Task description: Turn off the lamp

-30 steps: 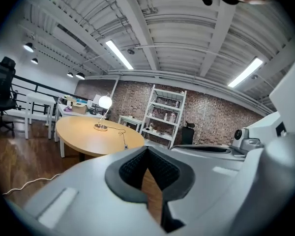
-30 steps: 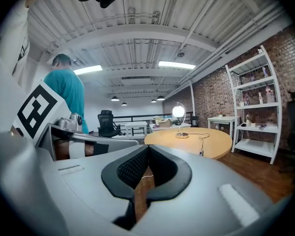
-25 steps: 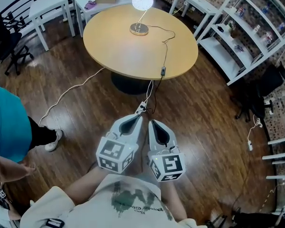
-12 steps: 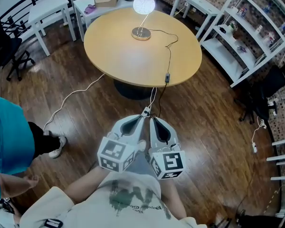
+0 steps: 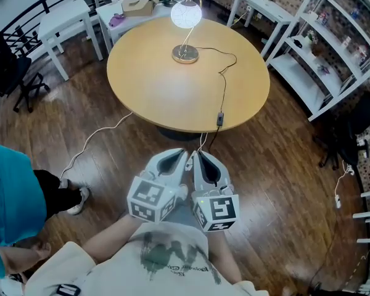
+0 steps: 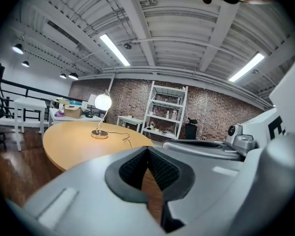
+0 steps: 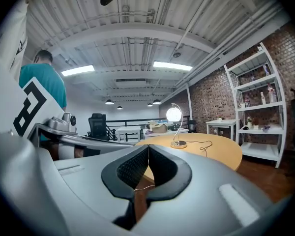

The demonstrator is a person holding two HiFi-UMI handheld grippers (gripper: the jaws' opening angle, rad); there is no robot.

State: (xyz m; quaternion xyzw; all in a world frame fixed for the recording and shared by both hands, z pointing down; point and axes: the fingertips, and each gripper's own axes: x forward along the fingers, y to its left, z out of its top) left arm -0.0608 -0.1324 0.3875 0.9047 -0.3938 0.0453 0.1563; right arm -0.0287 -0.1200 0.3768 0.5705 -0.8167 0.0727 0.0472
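No words or numbers are clear enough to read. The print on the person's shirt [image 5: 172, 265] has a line of letters, too small and blurred. The marker cubes [image 5: 149, 200] of the left gripper [image 5: 180, 156] and right gripper [image 5: 198, 158] show only black-and-white square patterns.

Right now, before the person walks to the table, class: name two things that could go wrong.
A white cable lies on the floor near the table; a foot could snag it. The switch hangs at the table's edge, so tugging it could drag the lit lamp.
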